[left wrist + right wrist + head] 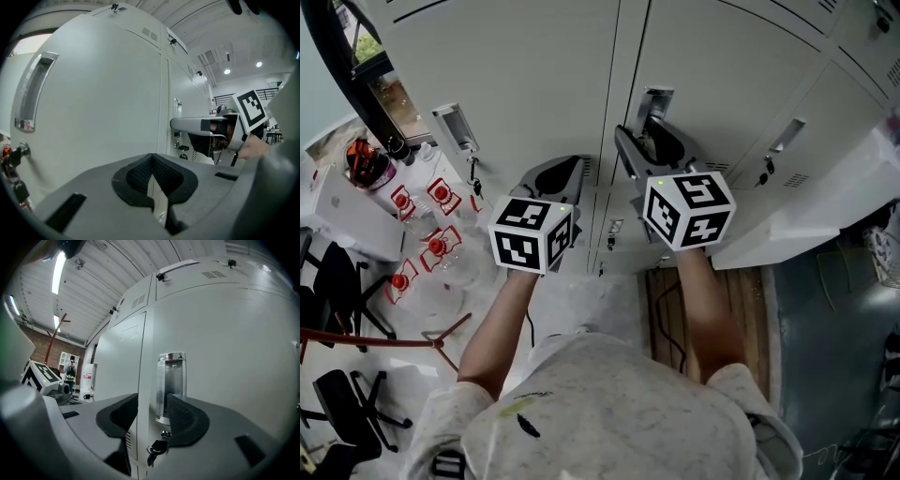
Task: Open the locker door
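The door (225,357) is shut. Its handle (172,376), a recessed chrome strip, runs vertically by the door's left edge, with a key (157,447) below it. The handle lies straight ahead of the right gripper (152,404), framed between its 2 parted jaws; whether they touch it is unclear. The left gripper (152,164) is farther off to the left, its jaws drawn together on nothing. The handle's foot is hidden behind 1 jaw.

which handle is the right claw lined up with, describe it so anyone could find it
Start at the wall of pale grey lockers. Of the three shiny recessed handles in the head view, it is the middle handle, just right of a vertical door seam, with a key hanging below. Unlike its neighbours, it stands straight ahead of the open right claw.
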{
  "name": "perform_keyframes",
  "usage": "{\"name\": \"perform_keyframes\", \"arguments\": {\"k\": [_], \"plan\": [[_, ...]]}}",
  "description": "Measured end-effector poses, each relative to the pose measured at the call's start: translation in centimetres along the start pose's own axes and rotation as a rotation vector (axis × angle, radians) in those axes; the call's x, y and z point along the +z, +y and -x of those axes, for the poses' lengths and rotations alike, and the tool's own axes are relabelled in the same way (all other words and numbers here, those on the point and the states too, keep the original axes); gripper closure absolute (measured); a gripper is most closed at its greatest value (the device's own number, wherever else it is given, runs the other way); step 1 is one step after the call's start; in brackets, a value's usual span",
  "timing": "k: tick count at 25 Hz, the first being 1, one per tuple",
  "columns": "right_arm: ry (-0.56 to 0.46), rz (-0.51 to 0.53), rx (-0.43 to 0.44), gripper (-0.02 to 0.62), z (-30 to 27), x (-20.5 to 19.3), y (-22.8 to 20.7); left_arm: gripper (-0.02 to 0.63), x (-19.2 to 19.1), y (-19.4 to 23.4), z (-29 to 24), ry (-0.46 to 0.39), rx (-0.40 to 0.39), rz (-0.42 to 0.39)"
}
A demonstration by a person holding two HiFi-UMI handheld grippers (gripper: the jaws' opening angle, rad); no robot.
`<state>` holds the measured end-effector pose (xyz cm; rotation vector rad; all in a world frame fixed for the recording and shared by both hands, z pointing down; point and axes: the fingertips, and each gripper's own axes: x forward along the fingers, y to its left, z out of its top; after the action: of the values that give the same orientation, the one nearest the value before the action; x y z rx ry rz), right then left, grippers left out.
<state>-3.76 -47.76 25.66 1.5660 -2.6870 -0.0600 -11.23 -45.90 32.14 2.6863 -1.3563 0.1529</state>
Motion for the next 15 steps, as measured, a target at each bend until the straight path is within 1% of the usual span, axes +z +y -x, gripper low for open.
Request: {"name": "perform_keyframes", "arguments": {"k": [5,15], "plan": [[-0.012,-0.017,0.01,0.426,-0.2,0.2,0.2,0.6,0.2,0.0,-0.1,-0.004,-0.003,0.001],[-0.021,-0.028,0.008,0.423,0.2,0.3,0.6,0.6,-0.6,0.0,1.0,0.004,0.02,0.024]]}}
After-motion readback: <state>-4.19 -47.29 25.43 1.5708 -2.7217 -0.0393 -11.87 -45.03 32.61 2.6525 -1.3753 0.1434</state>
